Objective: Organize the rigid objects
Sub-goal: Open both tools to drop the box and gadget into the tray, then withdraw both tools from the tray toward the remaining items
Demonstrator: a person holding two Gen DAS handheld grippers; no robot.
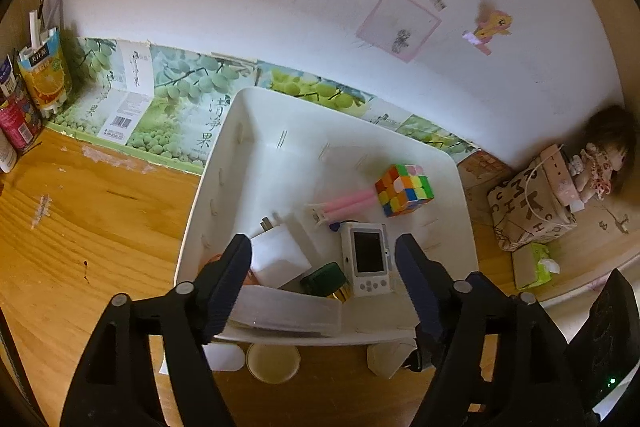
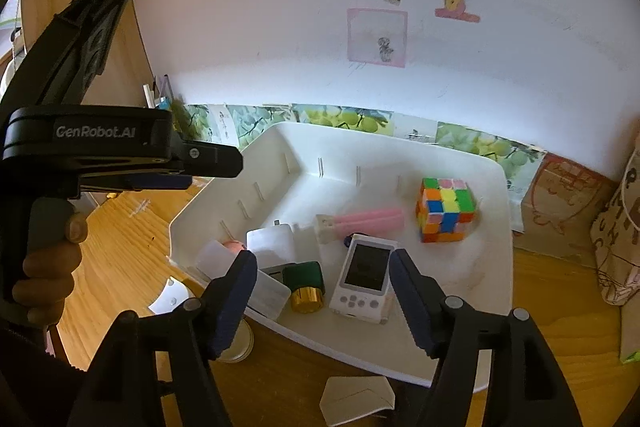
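A white bin [image 1: 256, 155] [image 2: 496, 267] on the wooden desk holds a colourful puzzle cube [image 1: 404, 189] [image 2: 446, 211], a pink item [image 1: 348, 207] [image 2: 368, 221], a white handheld game console [image 1: 366, 259] [image 2: 364, 277], a white charger [image 1: 280, 255] [image 2: 272, 243], a green and gold piece [image 1: 324, 279] [image 2: 305, 283] and a clear plastic box [image 1: 288, 311] [image 2: 268, 291]. My left gripper [image 1: 322, 251] hangs open over the bin's near end, gripping nothing. My right gripper [image 2: 322, 263] is open too, above the console and the green piece. The right wrist view shows the left gripper [image 2: 216, 167] side-on, held by a hand.
Drink cartons [image 1: 44, 75] stand at the desk's far left. A patterned bag [image 1: 528, 211], a doll [image 1: 604, 155] and a tissue pack [image 1: 534, 265] sit to the right. A small cup [image 1: 273, 361] [image 2: 240, 343] and a folded paper piece [image 2: 356, 399] lie in front of the bin.
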